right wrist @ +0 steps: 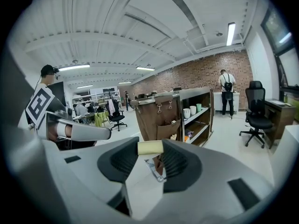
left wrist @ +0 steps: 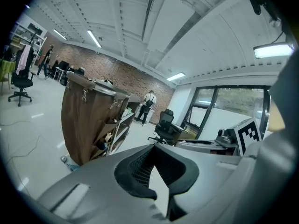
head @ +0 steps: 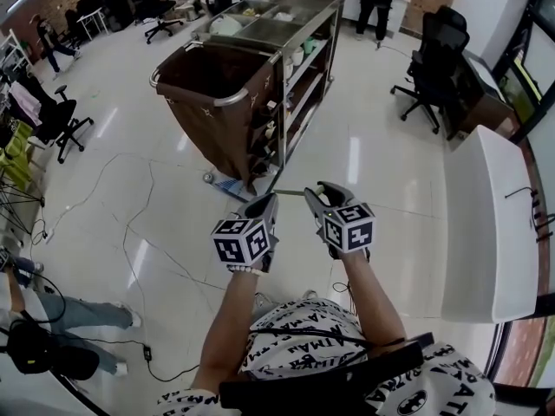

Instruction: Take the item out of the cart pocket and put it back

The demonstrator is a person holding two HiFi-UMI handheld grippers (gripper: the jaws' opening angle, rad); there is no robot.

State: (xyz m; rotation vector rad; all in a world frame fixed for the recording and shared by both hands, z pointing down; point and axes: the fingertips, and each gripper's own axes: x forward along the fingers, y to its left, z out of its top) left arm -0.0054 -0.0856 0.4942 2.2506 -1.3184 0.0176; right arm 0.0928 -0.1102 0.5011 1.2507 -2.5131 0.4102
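Observation:
The housekeeping cart point(head: 295, 24) stands ahead of me, with a brown bag point(head: 217, 102) hung on its near end. Pockets point(right wrist: 168, 127) hang on the bag's side. My right gripper point(right wrist: 149, 158) is shut on a short pale-yellow bar point(right wrist: 150, 147) that spans the gap between its pads. It is held at chest height, well short of the cart. My left gripper point(left wrist: 154, 162) is level with the right gripper point(head: 328, 193) and just to its left. The left gripper point(head: 267, 206) has its pads together with nothing in them.
Shelves on the cart point(right wrist: 201, 113) hold cups and small goods. A flat blue-and-white thing point(head: 230, 187) lies on the floor by the cart's wheel. A white counter point(head: 490, 224) runs along the right. Office chairs point(head: 429, 68) stand around, cables cross the floor at left, and people stand at the back.

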